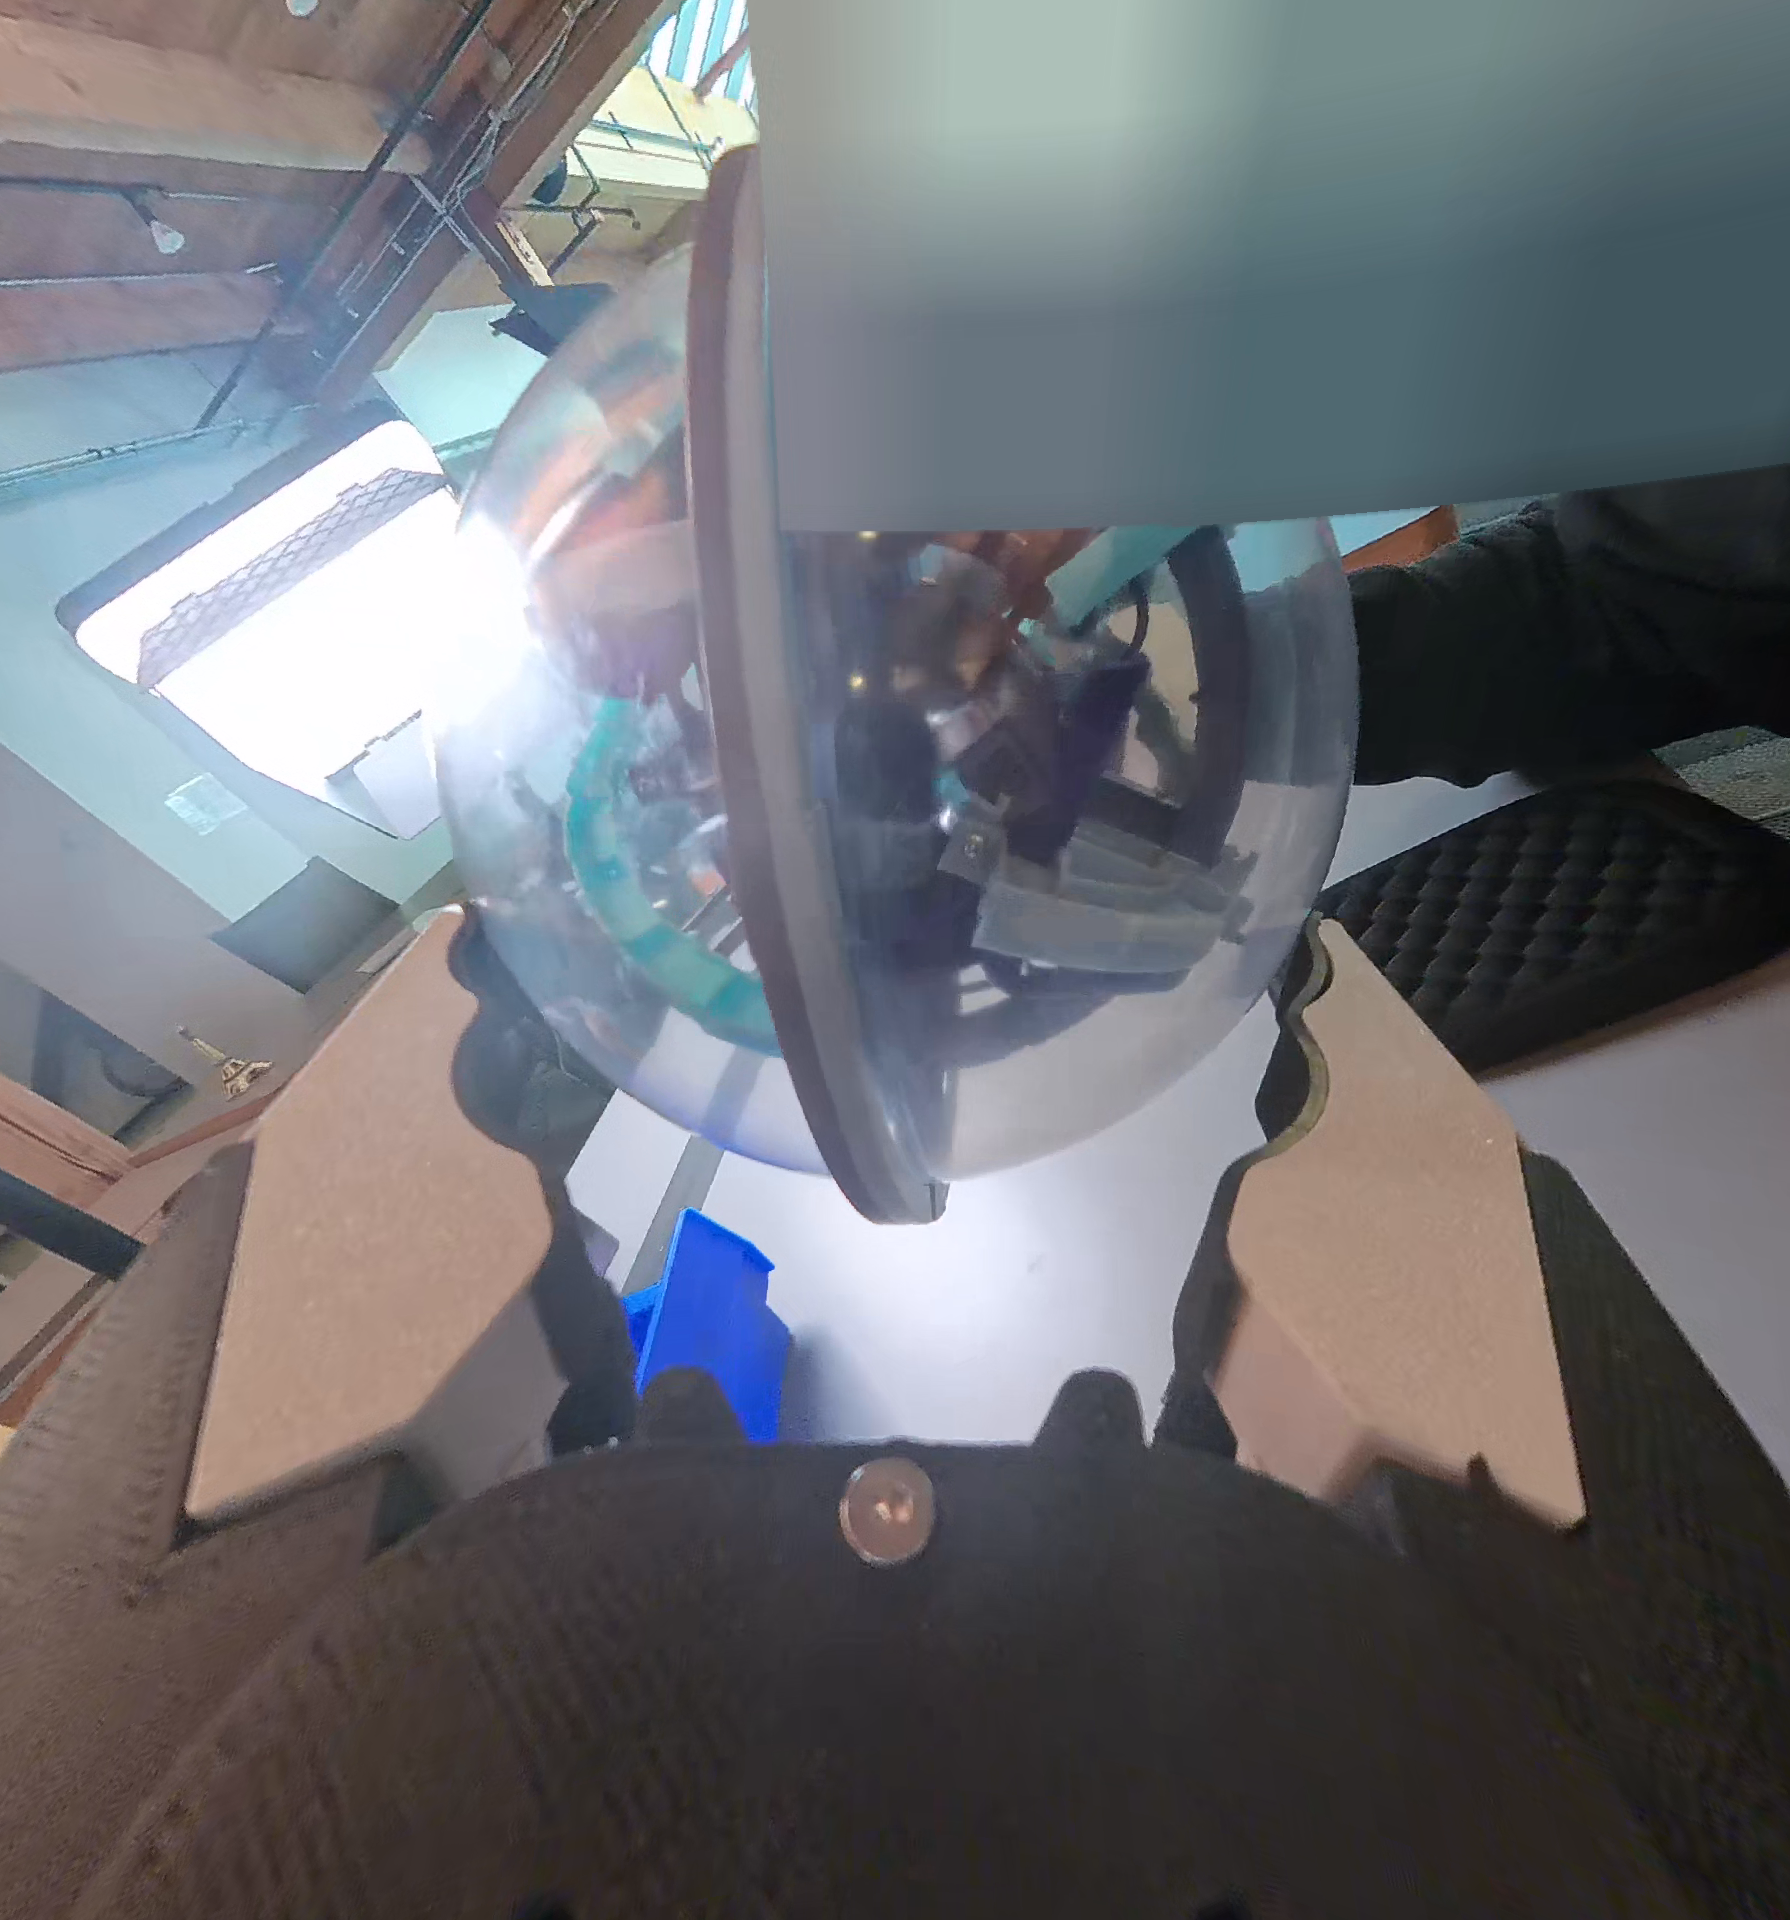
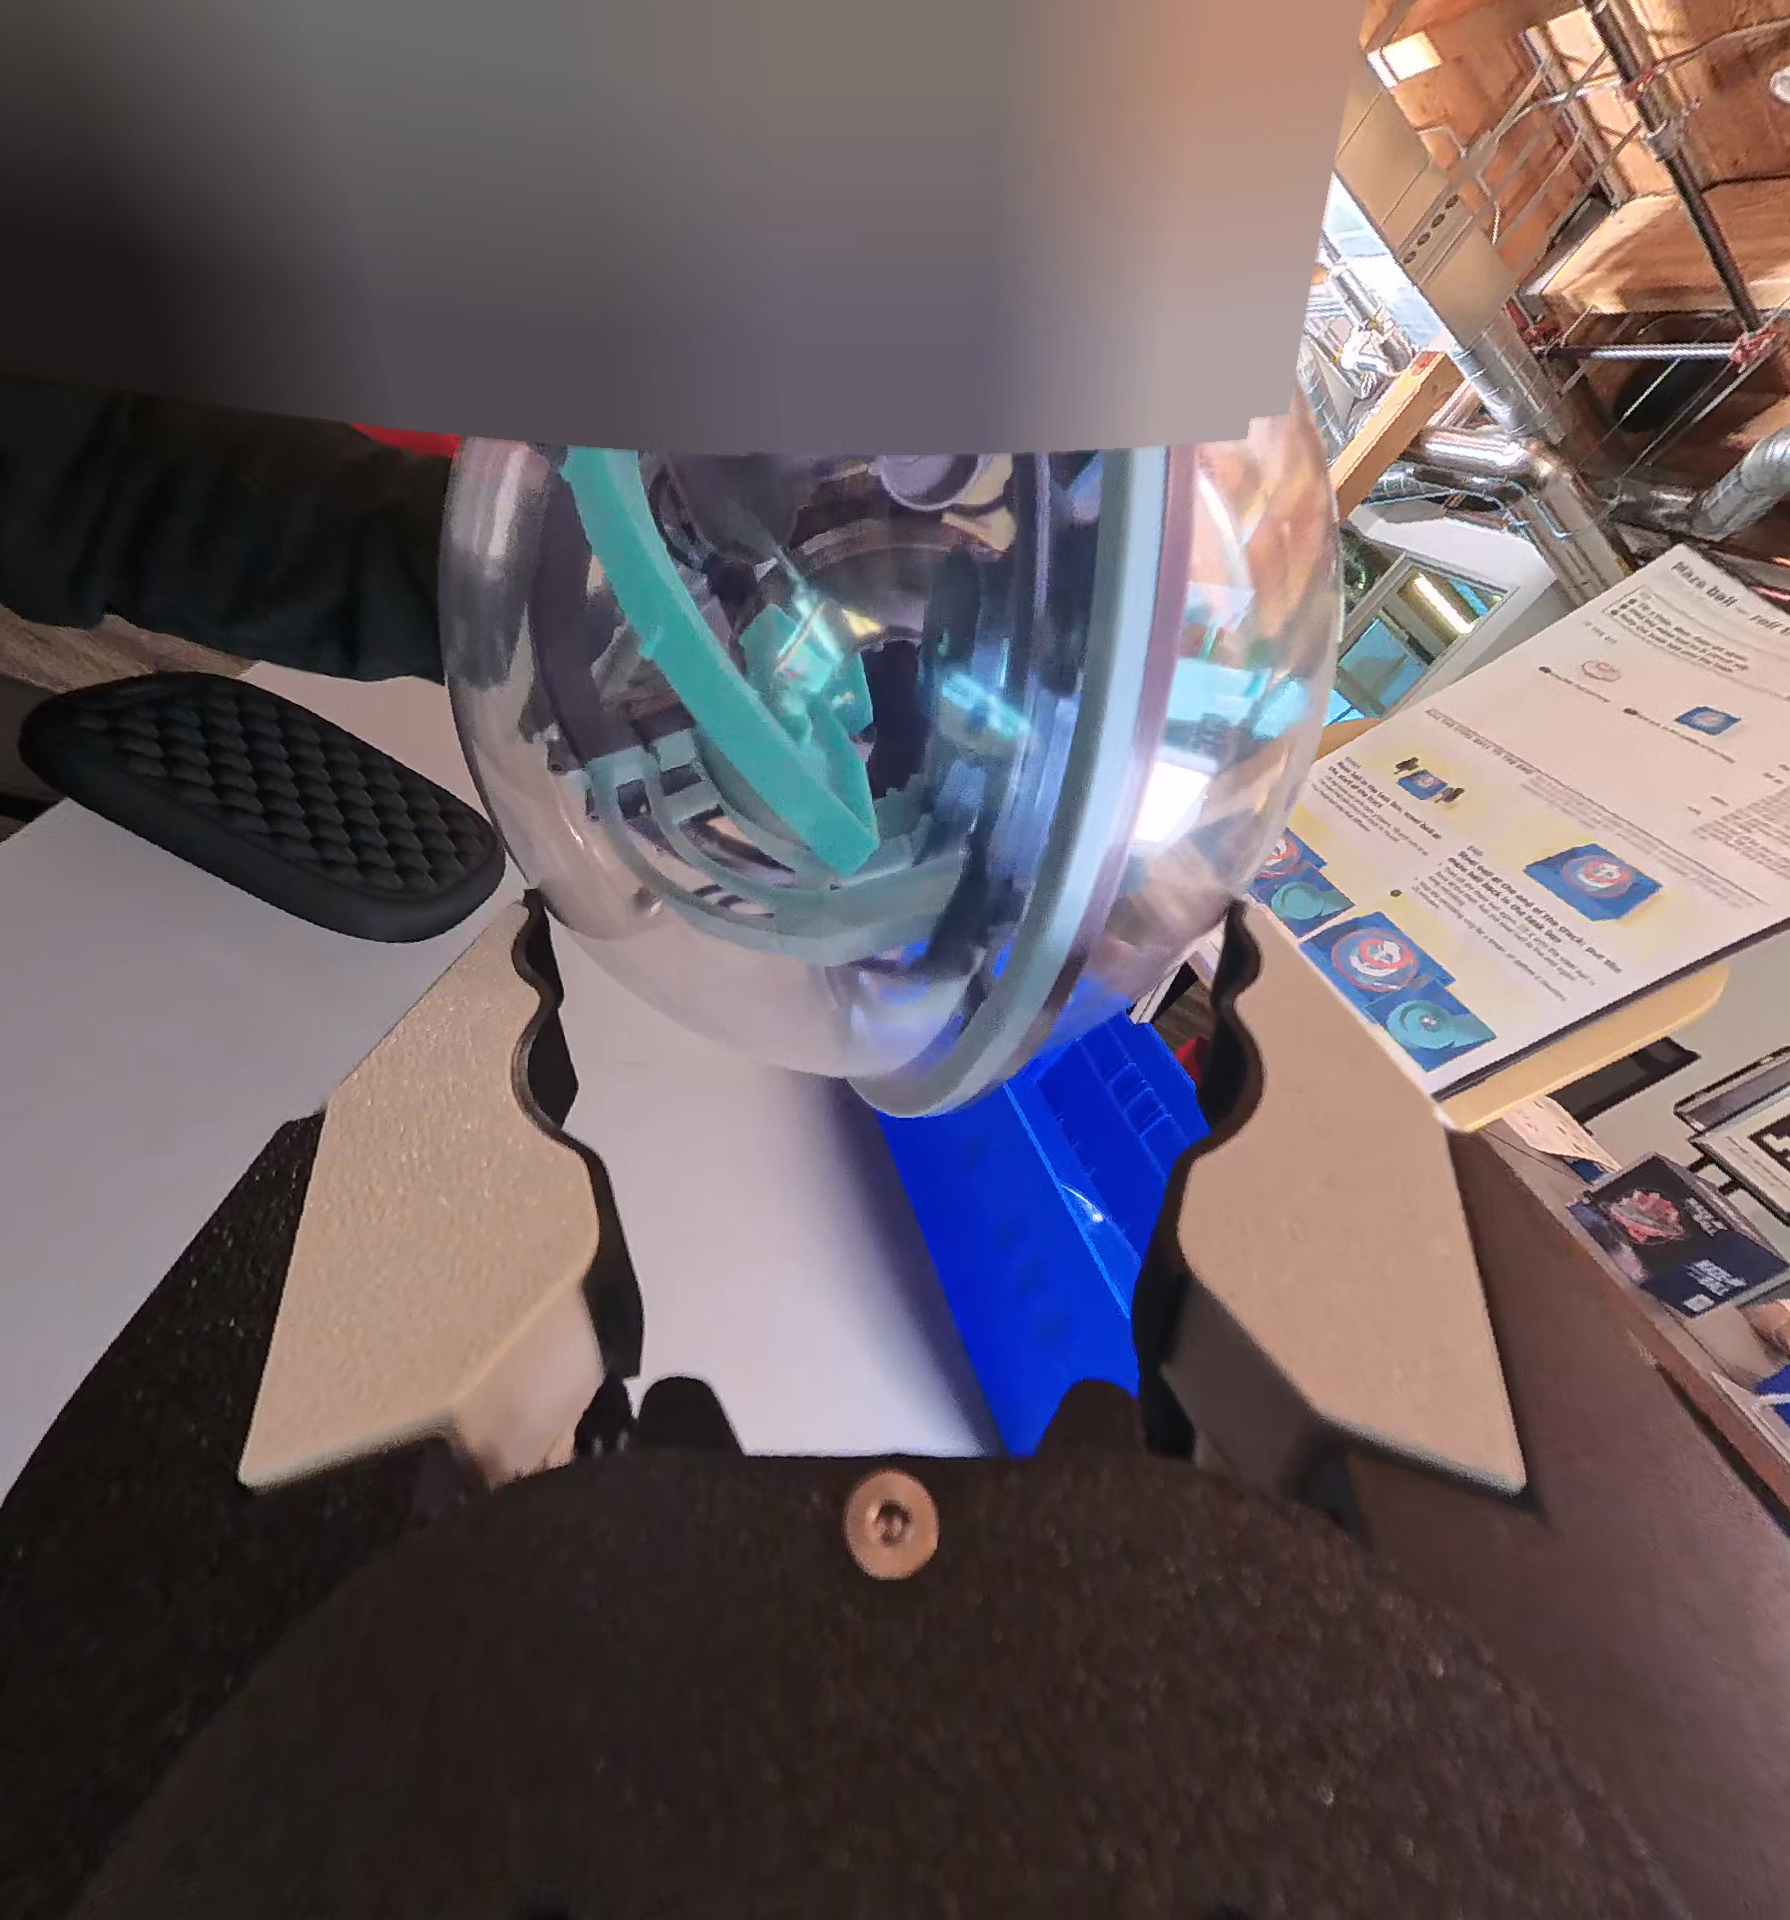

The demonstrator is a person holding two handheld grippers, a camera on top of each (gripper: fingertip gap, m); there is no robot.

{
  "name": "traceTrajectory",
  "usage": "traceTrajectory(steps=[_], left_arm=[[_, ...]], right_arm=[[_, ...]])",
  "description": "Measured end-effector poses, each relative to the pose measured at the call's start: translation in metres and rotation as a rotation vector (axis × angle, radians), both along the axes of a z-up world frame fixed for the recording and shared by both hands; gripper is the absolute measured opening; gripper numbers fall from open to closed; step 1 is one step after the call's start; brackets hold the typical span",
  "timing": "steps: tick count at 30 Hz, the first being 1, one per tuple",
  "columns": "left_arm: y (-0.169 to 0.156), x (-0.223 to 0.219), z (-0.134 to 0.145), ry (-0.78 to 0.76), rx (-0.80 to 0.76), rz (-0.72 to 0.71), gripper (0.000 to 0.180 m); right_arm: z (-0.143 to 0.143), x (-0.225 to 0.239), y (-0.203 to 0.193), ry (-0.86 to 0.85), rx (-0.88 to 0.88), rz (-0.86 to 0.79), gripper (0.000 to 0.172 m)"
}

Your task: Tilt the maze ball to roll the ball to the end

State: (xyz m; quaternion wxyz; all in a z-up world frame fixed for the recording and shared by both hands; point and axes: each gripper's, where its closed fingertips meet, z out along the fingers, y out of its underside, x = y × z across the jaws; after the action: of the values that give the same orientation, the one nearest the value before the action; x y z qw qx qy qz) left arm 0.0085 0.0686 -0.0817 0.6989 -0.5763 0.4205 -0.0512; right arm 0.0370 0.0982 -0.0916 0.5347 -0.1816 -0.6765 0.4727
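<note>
Maze ball: clear sphere, raised above tabletop, over blue bin.
Left tool: fingers clamped on sphere's sides.
Right tool: likewise clamped.
Technique: tilt slowly, both tools together; inner ball not discernible.

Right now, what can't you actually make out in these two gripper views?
- Top of the maze ball: covered by a blurred patch in both views.
- The small ball inside: lost in glare and reflections, left view.
- Blue bin: mostly behind sphere and right gripper.
- Left gripper: contact with the sphere unclear.
</note>
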Motion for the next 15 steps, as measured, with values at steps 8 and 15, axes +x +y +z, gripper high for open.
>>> traceTrajectory(steps=[8, 15], left_arm=[[-0.001, -0.005, -0.004, -0.027, -0.061, 0.014, 0.144], [-0.001, -0.007, -0.006, -0.034, -0.062, 0.013, 0.144]], right_arm=[[-0.009, -0.007, -0.001, -0.034, -0.077, 0.018, 0.122], [-0.012, -0.01, 0.0, -0.045, -0.082, 0.016, 0.122]])
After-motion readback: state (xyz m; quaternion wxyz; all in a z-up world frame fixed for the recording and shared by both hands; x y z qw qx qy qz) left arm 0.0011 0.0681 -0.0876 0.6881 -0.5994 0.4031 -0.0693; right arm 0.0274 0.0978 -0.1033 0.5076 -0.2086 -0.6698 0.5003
